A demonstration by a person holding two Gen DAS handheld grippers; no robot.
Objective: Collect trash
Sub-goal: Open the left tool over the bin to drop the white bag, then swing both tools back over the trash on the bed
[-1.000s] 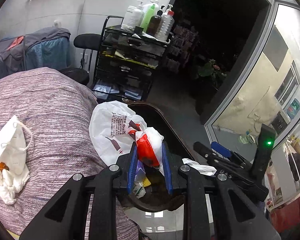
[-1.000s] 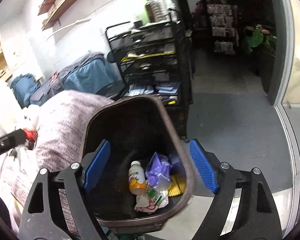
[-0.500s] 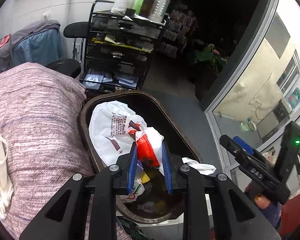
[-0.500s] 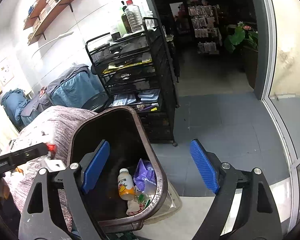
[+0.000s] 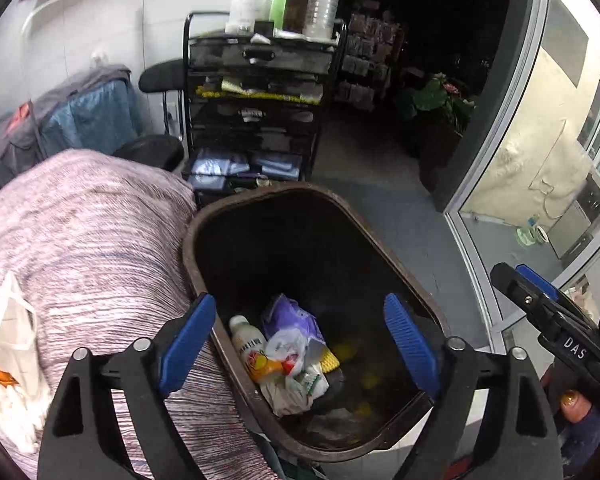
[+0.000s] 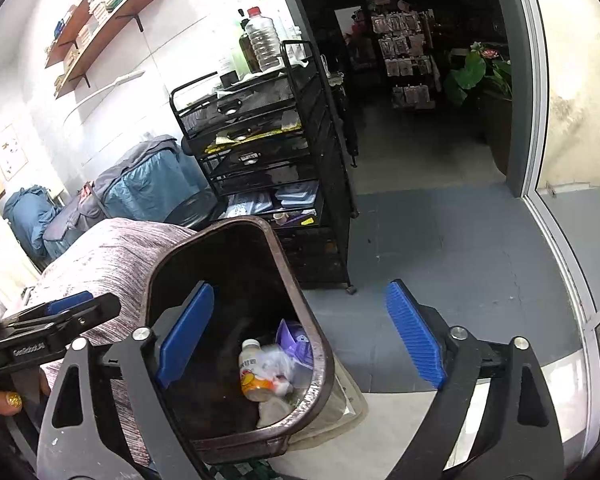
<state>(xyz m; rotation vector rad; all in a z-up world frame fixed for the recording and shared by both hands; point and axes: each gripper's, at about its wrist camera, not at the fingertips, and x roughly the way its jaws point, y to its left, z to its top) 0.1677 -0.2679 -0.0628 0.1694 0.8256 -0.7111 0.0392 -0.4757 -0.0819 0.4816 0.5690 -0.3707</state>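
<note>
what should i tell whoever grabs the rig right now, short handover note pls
Left tongs: open, empty, above the brown trash bin; jaws just opened and the white-and-red plastic bag they held now lies in the bin.
Right tongs: open, empty, beside the bin's rim.
In the bin: a small drink bottle, a purple wrapper, other scraps.
Done: bag dropped in.
Left: a white bag and crumpled white tissue still lie on the striped purple cover, left of the bin. Probably pick those up next.
</note>
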